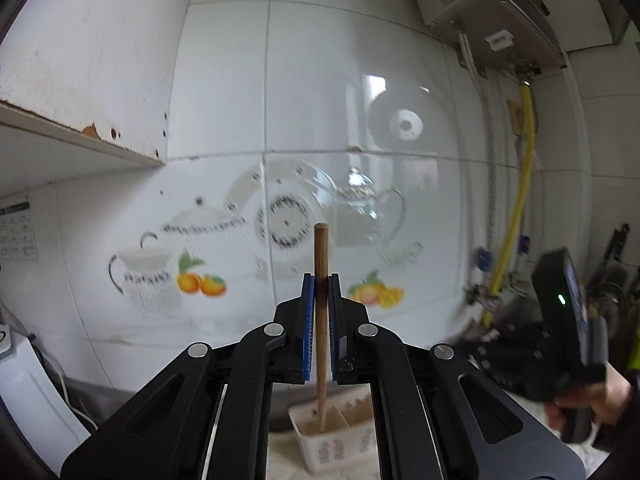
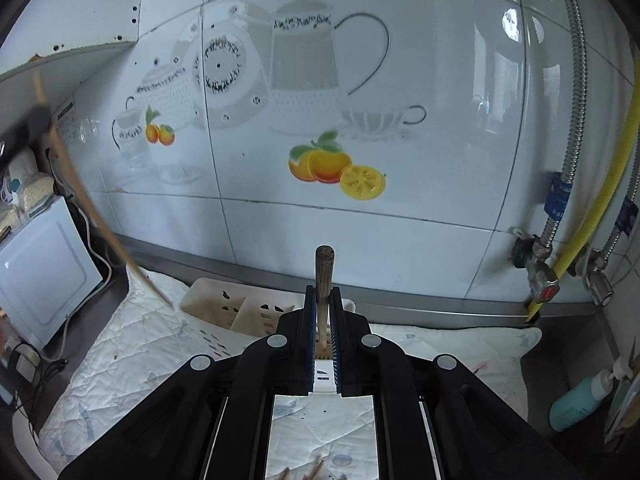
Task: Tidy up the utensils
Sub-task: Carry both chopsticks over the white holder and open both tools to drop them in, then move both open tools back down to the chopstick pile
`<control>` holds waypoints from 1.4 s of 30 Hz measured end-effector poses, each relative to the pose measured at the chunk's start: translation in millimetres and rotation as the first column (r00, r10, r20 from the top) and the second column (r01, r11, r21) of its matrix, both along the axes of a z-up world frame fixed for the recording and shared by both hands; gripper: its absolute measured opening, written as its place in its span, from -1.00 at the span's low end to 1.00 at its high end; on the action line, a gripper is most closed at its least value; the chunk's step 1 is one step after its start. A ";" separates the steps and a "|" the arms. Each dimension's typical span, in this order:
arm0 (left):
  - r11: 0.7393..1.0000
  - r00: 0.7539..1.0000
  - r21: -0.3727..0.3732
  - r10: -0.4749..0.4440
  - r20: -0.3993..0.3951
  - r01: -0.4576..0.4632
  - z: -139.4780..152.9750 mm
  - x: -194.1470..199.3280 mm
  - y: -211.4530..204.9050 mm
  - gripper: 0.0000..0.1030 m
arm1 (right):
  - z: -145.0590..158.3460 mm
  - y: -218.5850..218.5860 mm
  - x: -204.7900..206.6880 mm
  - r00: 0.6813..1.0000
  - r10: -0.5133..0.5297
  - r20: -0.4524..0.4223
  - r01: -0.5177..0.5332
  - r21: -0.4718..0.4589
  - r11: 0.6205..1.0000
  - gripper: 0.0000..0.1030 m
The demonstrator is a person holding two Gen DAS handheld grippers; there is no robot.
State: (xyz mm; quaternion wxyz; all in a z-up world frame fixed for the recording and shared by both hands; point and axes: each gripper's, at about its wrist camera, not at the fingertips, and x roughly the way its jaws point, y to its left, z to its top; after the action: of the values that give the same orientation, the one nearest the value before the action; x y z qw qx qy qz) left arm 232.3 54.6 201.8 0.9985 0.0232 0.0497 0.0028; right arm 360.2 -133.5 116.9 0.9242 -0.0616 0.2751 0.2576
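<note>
Gripping a light chopstick (image 1: 321, 280) upright, the left claw (image 1: 320, 284) hangs above the white holder (image 1: 336, 444) at lower centre of frame. The right claw (image 2: 323, 300) is clenched on a darker chopstick (image 2: 324, 276) over the same holder (image 2: 224, 304). Risk: both tips converging on one compartment may collide, or a tilted stick may strike the divider and slip between the pads.

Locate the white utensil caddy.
The white utensil caddy sits on the quilted mat against the tiled wall, just ahead-left of the right gripper, below the left gripper's chopstick.
</note>
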 end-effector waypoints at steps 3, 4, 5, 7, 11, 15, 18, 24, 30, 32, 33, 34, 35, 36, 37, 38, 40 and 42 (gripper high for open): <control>1.000 1.000 -0.018 0.025 -0.002 -0.025 -6.7 19.8 3.8 -0.91 | -8.3 2.5 3.1 1.000 0.000 -0.002 0.000 -0.015 1.000 -0.87; 0.999 0.999 -0.021 0.036 0.003 -0.036 -11.1 26.1 5.7 -0.90 | -10.7 2.6 3.8 1.000 0.001 -0.002 -0.001 -0.019 1.000 -0.87; 0.999 0.999 -0.024 0.041 -0.002 -0.041 -16.0 33.0 7.0 -0.91 | -12.8 2.3 4.1 1.000 0.004 -0.006 -0.004 -0.019 1.000 -0.87; 0.998 0.999 -0.042 0.043 -0.022 -0.044 -25.5 43.8 9.7 -0.90 | -16.6 2.1 4.7 1.000 0.005 -0.007 -0.005 -0.026 1.000 -0.87; 0.997 0.996 -0.061 0.040 -0.082 -0.045 -50.3 64.1 14.3 -0.89 | -22.5 0.9 7.2 1.000 0.010 -0.016 -0.010 -0.024 1.000 -0.87; 0.996 0.988 -0.071 0.044 -0.145 -0.055 -70.1 73.4 19.0 -0.89 | -26.4 0.4 5.9 1.000 0.010 -0.014 -0.010 -0.020 1.000 -0.85; 0.995 0.988 -0.081 0.037 -0.152 -0.050 -74.3 70.2 21.5 -0.78 | -23.8 -0.2 2.2 1.000 0.009 -0.004 -0.009 -0.014 1.000 -0.51; 0.998 0.990 -0.052 0.016 -0.138 -0.023 -66.5 41.8 17.0 -0.43 | -10.0 -8.3 -20.6 0.999 -0.009 0.044 0.009 -0.013 1.000 -0.33; 0.998 0.986 -0.057 -0.018 -0.164 0.009 -71.9 -13.7 13.6 -0.32 | -2.1 -33.6 -70.3 0.998 -0.022 0.060 0.019 0.038 0.999 -0.17; 0.998 0.982 -0.056 -0.037 -0.183 0.027 -81.0 -34.8 10.5 -0.32 | -4.0 -42.4 -91.5 0.997 -0.032 0.066 0.028 0.050 0.998 -0.15; 0.998 0.980 -0.046 -0.040 -0.197 0.032 -87.3 -45.4 7.7 -0.31 | -6.1 -46.6 -103.0 0.997 -0.034 0.069 0.030 0.053 0.998 -0.14; 0.999 0.976 -0.039 -0.044 -0.212 0.037 -94.4 -55.9 5.0 -0.31 | -8.8 -50.3 -114.7 0.997 -0.036 0.071 0.032 0.055 0.998 -0.13; 0.998 0.972 -0.042 -0.056 -0.228 0.048 -102.5 -65.8 2.7 -0.30 | -11.7 -53.7 -124.9 0.997 -0.041 0.071 0.037 0.058 0.998 -0.10; 0.997 0.967 -0.046 -0.070 -0.246 0.061 -110.2 -73.4 0.7 -0.29 | -15.0 -56.9 -134.9 0.997 -0.042 0.069 0.038 0.066 0.997 -0.08; 0.996 0.959 -0.047 -0.089 -0.268 0.079 -120.0 -82.8 -2.2 -0.29 | -19.2 -60.1 -145.0 0.997 -0.038 0.061 0.034 0.077 0.996 -0.04; 0.994 0.953 -0.050 -0.108 -0.283 0.098 -128.6 -90.2 -4.3 -0.29 | -24.1 -62.3 -154.2 0.998 -0.036 0.054 0.031 0.088 0.996 -0.04; 0.987 0.931 -0.066 -0.163 -0.328 0.149 -150.8 -105.4 -9.5 -0.29 | -34.5 -67.1 -172.3 0.998 -0.038 0.045 0.033 0.103 0.994 -0.04; 0.979 0.902 -0.084 -0.206 -0.379 0.188 -172.2 -113.7 -13.7 -0.29 | -44.5 -70.7 -190.3 0.998 -0.041 0.041 0.036 0.106 0.994 -0.03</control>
State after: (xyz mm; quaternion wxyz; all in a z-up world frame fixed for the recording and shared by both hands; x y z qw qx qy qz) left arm 118.7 41.0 29.6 0.9645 0.0054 0.2426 -0.1038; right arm 169.9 -204.2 72.4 0.9367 -0.0131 0.2421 0.2526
